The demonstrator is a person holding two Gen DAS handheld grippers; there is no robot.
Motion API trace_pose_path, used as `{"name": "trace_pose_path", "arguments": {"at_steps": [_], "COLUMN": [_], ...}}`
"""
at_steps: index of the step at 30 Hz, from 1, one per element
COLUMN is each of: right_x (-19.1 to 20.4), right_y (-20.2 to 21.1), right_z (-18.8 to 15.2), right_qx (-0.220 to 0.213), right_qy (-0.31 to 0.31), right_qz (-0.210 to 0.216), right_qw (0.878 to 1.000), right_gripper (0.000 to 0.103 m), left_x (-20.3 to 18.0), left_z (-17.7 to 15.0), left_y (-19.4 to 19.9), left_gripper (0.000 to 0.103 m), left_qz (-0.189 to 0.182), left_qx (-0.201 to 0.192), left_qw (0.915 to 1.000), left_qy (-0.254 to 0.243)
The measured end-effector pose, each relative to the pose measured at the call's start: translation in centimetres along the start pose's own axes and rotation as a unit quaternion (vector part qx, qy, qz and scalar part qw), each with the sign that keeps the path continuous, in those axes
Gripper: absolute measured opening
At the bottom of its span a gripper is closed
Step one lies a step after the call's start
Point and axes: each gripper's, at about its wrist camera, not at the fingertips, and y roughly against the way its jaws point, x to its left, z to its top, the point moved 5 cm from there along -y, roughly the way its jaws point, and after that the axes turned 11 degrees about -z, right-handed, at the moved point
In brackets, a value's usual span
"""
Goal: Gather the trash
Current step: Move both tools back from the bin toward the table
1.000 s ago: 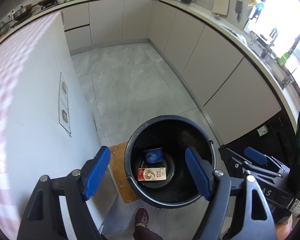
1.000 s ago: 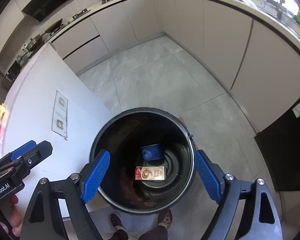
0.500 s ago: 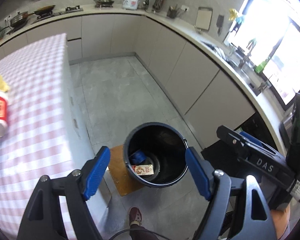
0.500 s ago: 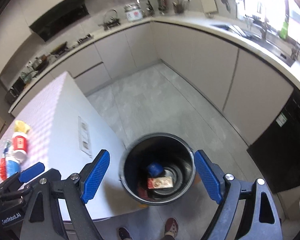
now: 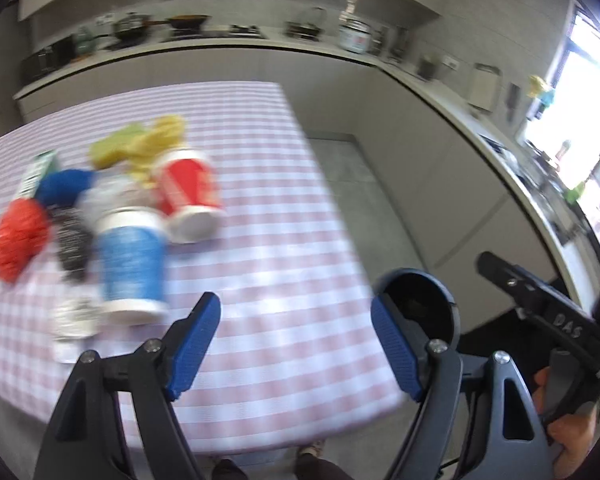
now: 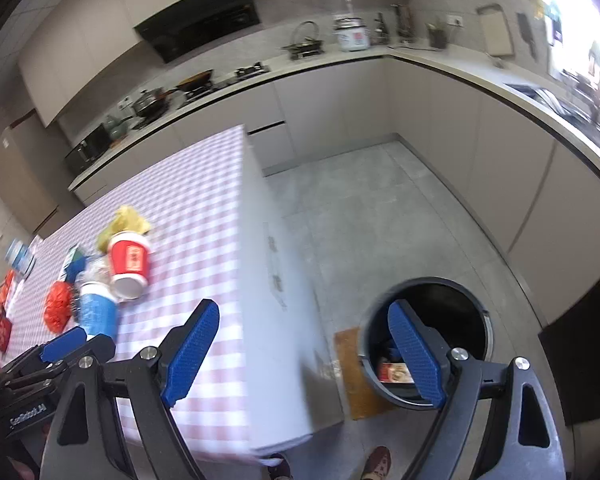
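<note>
Both claws are let go and hold nothing. The left claw (image 5: 294, 342) has its two blue pads spread wide over the pink and white checked desk (image 5: 284, 248). The right claw (image 6: 304, 354) is spread wide too, with the desk edge under it.

The trash lies in a heap on the desk, ahead of the left claw and off to its left side. Nearest is a blue paper cup with a white rim (image 5: 132, 264), tipped on its side. Just behind it is a red paper cup with a white rim (image 5: 188, 196), also tipped over. Soft yellow crumpled wrap (image 5: 148, 144) lies behind the red cup. A red crumpled bag (image 5: 18, 240) is far to the left, and a blue crumpled bit (image 5: 64, 190) is near it. (The left view is blurry, so the small dark and silver bits are hard to name.)

The round black trash bin (image 6: 456, 320) stands on the floor, right under the right claw's right pad. A red and tan packet (image 6: 394, 372) lies inside it.

I think the cups are very light and easy to squash. A soft pinch across the middle of the blue cup, from side to side, should work best. It may roll away, since it is round. The crumpled bags are soft and can be pinched anywhere.
</note>
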Motion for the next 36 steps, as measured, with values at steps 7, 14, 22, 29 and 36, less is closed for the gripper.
{"name": "trace_pose_path", "arguments": {"at_steps": [7,14,22,29,36], "right_x": [7.2,15.2,22.4,26.4,28.2], "right_y": [-0.6,-1.4,-3.0,-4.9,-7.7], "right_z": [-0.7,-1.7,-3.3,-4.6,-5.4], "right_qx": [-0.003,-0.003,0.014,0.036,0.068], "right_qy": [0.034,0.06,0.087,0.107,0.104], "right_qz": [0.029,0.056,0.078,0.081,0.079], "right_qw": [0.999,0.997,0.993,0.99,0.989], "right_gripper": [0.088,0.088,0.088,0.088,0.088], "left_x": [8.0,15.0,20.5,23.8,26.7], "left_z": [-0.3,-0.6,-1.1,-1.0,-0.2], "left_y": [3.1,5.4,6.8,7.2,6.8], "left_gripper": [0.079,0.079,0.079,0.079,0.079], "left_qz": [0.05,0.086,0.108,0.111,0.119], "left_qx": [-0.029,-0.047,-0.048,-0.046,-0.046], "left_qw": [0.9977,0.9937,0.9916,0.9911,0.9898], "left_qy": [0.036,0.054,0.053,0.057,0.062]}}
